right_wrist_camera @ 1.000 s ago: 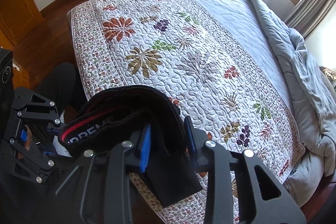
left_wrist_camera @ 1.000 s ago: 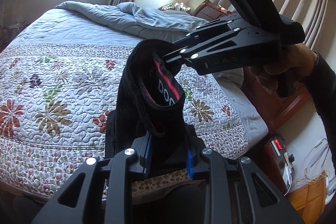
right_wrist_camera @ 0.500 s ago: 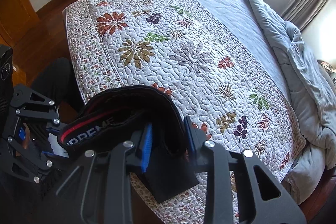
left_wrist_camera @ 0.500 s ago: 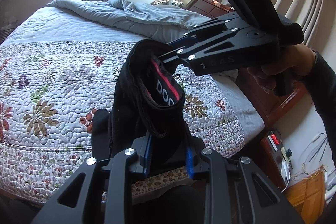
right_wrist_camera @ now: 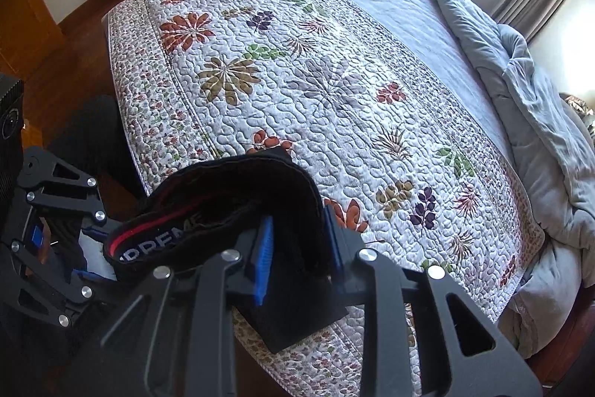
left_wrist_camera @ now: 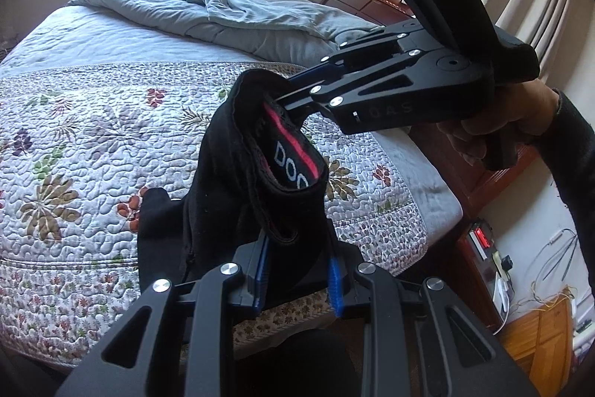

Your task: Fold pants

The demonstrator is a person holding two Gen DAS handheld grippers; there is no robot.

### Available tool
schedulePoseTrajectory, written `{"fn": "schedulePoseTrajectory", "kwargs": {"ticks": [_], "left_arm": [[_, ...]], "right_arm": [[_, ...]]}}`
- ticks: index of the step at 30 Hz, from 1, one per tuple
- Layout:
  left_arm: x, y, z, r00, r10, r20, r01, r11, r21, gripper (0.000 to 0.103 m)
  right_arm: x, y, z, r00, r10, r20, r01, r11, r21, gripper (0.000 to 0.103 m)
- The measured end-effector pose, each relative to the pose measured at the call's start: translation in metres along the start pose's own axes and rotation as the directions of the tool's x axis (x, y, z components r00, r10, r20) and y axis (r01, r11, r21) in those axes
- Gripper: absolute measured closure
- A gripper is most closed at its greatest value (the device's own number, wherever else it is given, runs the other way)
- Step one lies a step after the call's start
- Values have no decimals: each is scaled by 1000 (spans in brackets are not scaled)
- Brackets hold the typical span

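Black pants (left_wrist_camera: 238, 173) are held up by the waistband, clamped in both the left gripper (left_wrist_camera: 297, 270) and right gripper (right_wrist_camera: 297, 248), above the quilt's (right_wrist_camera: 297, 80) near edge; laying flat is judged next

Pants waistband (left_wrist_camera: 293, 159): white letters "DOO" legible beside red stripe, left wrist view. Same waistband (right_wrist_camera: 160, 240), right wrist view: "PREME", leading letters unclear. Right gripper (left_wrist_camera: 286, 92) body: embossed "DAS".

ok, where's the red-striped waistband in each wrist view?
Left wrist: waistband at centre, strung between the left tongs below and the right tongs upper right.
Right wrist: waistband lower left, beside the right tongs.
Shared landmark: floral quilt.
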State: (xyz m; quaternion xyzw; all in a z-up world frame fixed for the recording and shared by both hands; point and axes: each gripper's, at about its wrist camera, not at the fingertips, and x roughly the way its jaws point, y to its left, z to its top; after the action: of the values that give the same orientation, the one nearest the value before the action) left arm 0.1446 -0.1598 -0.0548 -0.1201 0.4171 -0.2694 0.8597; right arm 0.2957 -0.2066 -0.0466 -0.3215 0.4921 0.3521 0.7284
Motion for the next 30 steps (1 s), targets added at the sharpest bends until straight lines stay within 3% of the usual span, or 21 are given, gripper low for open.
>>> {"fn": "schedulePoseTrajectory", "kwargs": {"ticks": [30], "left_arm": [[91, -25, -12, 989, -52, -141, 57, 998, 30, 77]], "right_arm": [[55, -48, -77, 999, 36, -24, -34, 997, 75, 81]]}}
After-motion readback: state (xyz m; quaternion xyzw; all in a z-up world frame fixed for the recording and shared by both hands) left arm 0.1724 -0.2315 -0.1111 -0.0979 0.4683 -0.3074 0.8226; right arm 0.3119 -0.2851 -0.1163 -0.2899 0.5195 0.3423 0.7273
